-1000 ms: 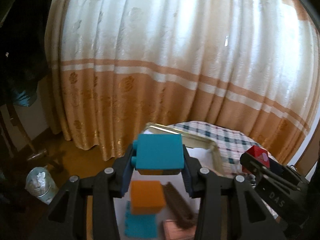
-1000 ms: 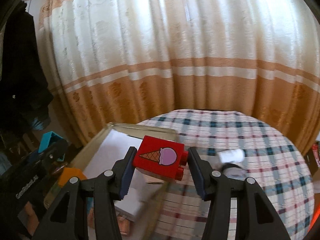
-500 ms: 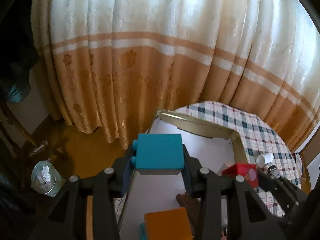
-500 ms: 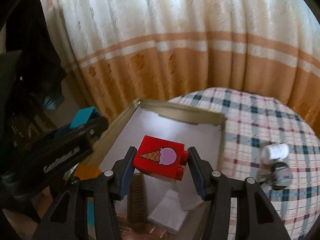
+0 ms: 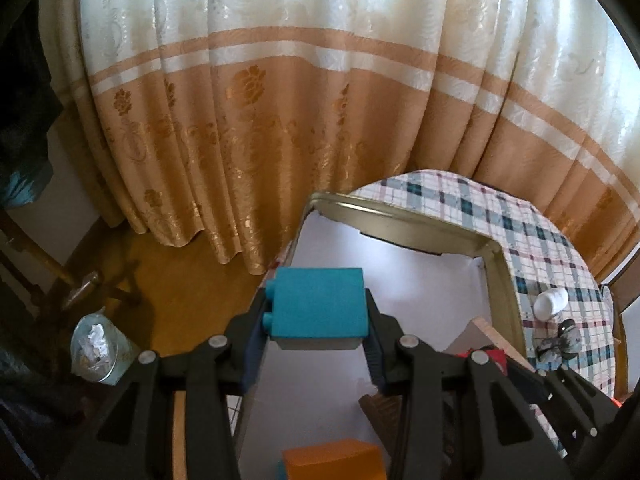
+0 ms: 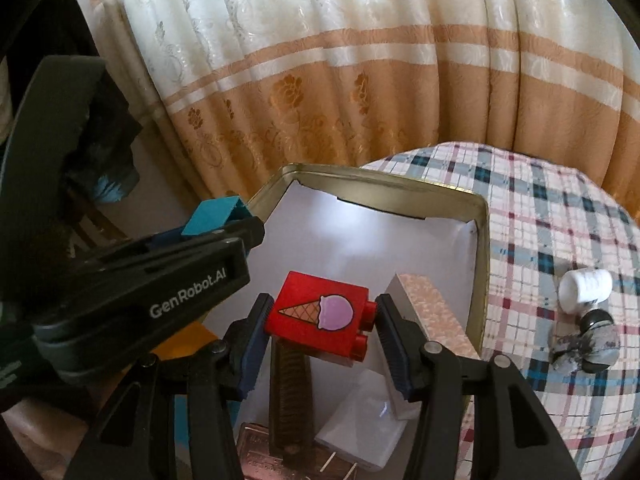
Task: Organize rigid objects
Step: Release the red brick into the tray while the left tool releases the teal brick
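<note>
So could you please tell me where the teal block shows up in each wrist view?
Left wrist: the teal block sits at centre, clamped between the left gripper's jaws.
Right wrist: the block is at middle left, atop those same jaws.
Shared landmark: the gold-rimmed tin beyond it.

Only one text can be read: the white words "GenRobot.AI" stand on the black side of the left gripper (image 6: 224, 224), which is seen in the right wrist view to the left of the red block (image 6: 320, 316). This red block carries no letters, only a printed picture of an ice cream cone with a pink scoop on its upper face. In the left wrist view no text or number is readable.
</note>
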